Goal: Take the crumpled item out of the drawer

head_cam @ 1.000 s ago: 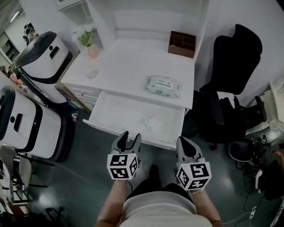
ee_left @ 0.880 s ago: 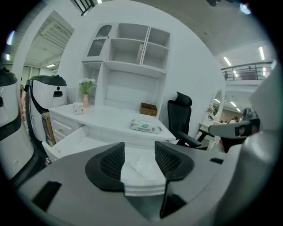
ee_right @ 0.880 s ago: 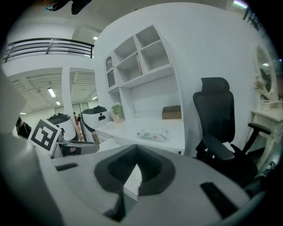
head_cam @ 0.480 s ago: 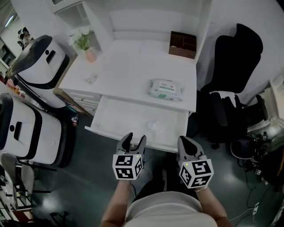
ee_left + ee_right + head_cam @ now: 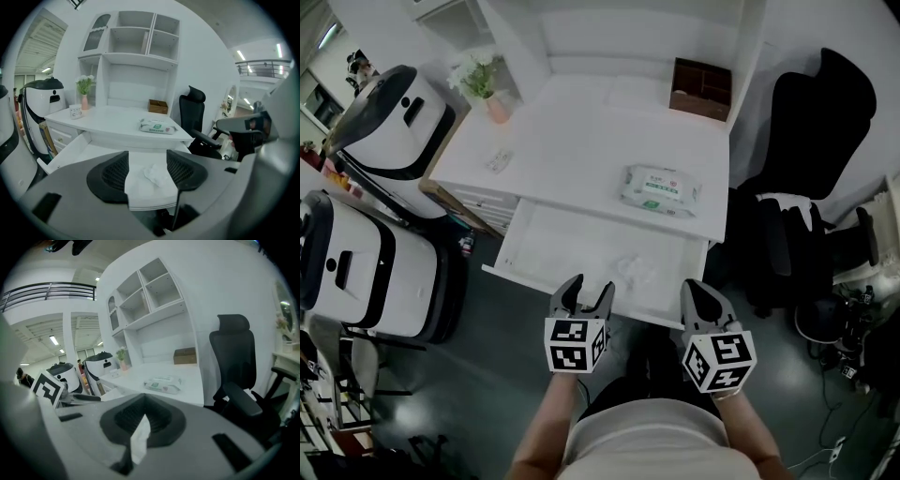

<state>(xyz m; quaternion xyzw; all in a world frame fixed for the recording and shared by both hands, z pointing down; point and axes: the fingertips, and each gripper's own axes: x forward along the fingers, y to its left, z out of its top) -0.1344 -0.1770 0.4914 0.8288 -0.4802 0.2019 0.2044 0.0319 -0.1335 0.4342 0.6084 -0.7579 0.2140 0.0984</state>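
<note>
Left gripper (image 5: 588,292) of mine, jaws just now opening wider (nothing between them), hangs before the drawer (image 5: 548,234); right gripper (image 5: 698,295) is pressed together. The crumpled item (image 5: 635,270), a small white wrinkled wad, lies inside it.

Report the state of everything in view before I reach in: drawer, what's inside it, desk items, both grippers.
Drawer: pulled open.
Crumpled item: lying loose in the drawer, untouched.
Wipes pack: flat on the desktop.
Flower vase: upright at the desk's back corner.
Left gripper: open, jaws have just been opening, nothing between them.
Right gripper: shut, empty.
</note>
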